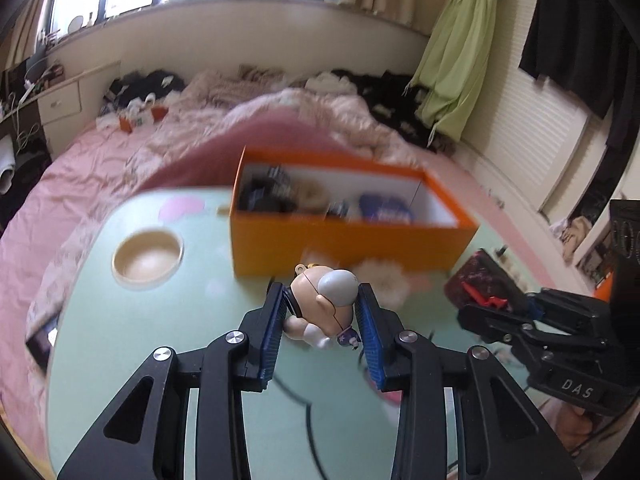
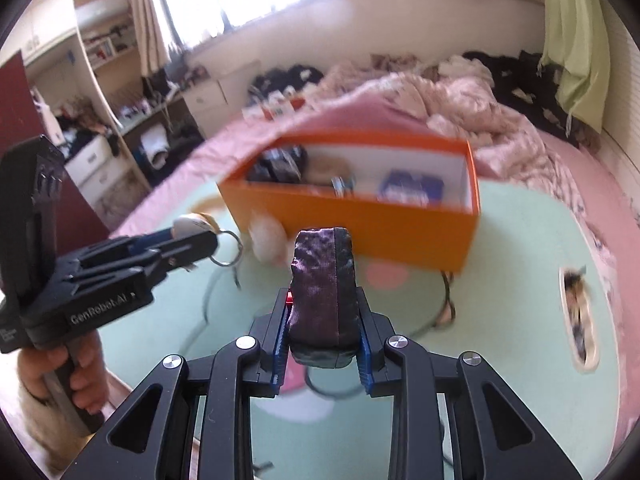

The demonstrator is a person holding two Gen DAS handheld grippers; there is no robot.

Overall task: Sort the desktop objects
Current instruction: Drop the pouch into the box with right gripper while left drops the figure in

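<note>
Left gripper (image 1: pixel 322 312) clamps a small toy figure (image 1: pixel 324 304); right gripper (image 2: pixel 322 316) clamps a dark purple pouch (image 2: pixel 324 280).

Both held above a pale green table (image 1: pixel 140 340) set on a bed with pink bedding (image 1: pixel 80 168), window behind. Orange box (image 1: pixel 344 240) on the table, partly filled, just beyond both grippers. Round cup holder (image 1: pixel 148 260) sits left of the box. Left jaws part closed on the toy, right jaws near shut on the pouch.
</note>
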